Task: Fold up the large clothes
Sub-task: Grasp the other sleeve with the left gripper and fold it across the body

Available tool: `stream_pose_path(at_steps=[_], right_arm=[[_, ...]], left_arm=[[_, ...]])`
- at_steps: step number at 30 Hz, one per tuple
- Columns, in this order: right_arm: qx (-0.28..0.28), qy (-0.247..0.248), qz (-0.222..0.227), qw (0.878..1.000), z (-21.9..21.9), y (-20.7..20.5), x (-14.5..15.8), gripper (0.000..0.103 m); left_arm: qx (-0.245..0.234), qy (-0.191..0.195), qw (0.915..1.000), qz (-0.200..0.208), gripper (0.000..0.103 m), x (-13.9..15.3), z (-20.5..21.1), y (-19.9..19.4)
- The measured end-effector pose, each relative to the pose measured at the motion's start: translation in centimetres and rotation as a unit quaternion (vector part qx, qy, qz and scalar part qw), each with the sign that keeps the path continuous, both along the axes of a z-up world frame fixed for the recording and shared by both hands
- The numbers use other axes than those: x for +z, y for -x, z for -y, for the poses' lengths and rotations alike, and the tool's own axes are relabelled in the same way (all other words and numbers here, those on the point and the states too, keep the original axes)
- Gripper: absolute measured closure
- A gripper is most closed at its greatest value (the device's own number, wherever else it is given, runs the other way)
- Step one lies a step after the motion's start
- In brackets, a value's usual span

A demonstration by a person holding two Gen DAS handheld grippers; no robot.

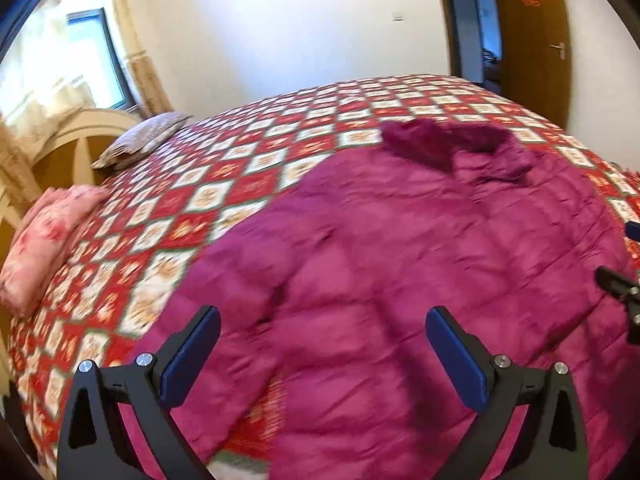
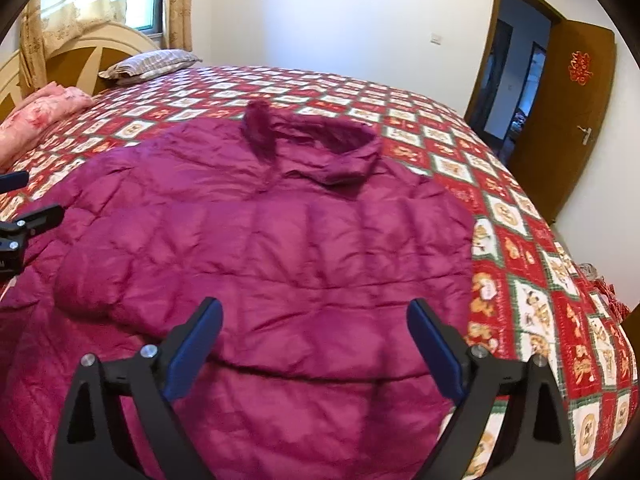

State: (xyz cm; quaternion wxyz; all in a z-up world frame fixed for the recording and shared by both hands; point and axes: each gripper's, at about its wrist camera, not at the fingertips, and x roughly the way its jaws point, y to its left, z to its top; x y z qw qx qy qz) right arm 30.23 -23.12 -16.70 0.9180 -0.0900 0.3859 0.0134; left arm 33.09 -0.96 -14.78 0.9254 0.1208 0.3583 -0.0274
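A large magenta quilted jacket (image 1: 400, 260) lies spread on the bed, its furry collar (image 1: 444, 140) at the far side. In the right wrist view the jacket (image 2: 280, 240) fills the middle, with the collar (image 2: 312, 136) beyond and a sleeve (image 2: 88, 276) lying across its left part. My left gripper (image 1: 322, 320) hangs open over the jacket's left side, with nothing between its blue pads. Over the jacket's near part my right gripper (image 2: 316, 312) is also wide open and empty. Each gripper shows at the other view's edge: the right gripper (image 1: 616, 284) and the left gripper (image 2: 28, 216).
The bed carries a red and white patterned quilt (image 2: 520, 220). A grey pillow (image 2: 152, 62) and a pink pillow (image 2: 36, 114) lie by the headboard (image 2: 80, 52) at the left. A window with curtains (image 1: 96, 52) is behind; an open wooden door (image 2: 568, 120) stands at the right.
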Motion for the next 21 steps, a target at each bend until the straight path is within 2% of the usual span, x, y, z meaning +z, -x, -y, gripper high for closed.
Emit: stream_pose_path(at_steps=[6,11,16,20,21], right_arm=[[0.02,0.007,0.004,1.0,-1.8,1.0,0.3,0.008],[0.015,0.015,0.013,1.0,-2.1,1.5,0.3,0.008],[-0.002,0.007,0.007,1.0,-1.6,1.4,-0.2,0.008],[-0.01,0.008,0.01,1.0,-1.5,1.5,-0.2,0.008],[-0.009,0.009,0.011,1.0,-1.6,1.6,-0.1,0.008]], left_arm=[[0.054,-0.007,0.9985,-0.007,0.001,-1.6,-6.4,1.7],[0.118,-0.022,0.9928,-0.009,0.001,-2.8,-12.6,3.0],[0.18,-0.001,0.9834,-0.022,0.001,-3.9,-18.0,4.1],[0.192,0.049,0.9788,-0.051,0.001,-5.9,-20.4,3.9],[0.193,0.062,0.9778,-0.053,0.004,-6.3,-20.7,3.8]])
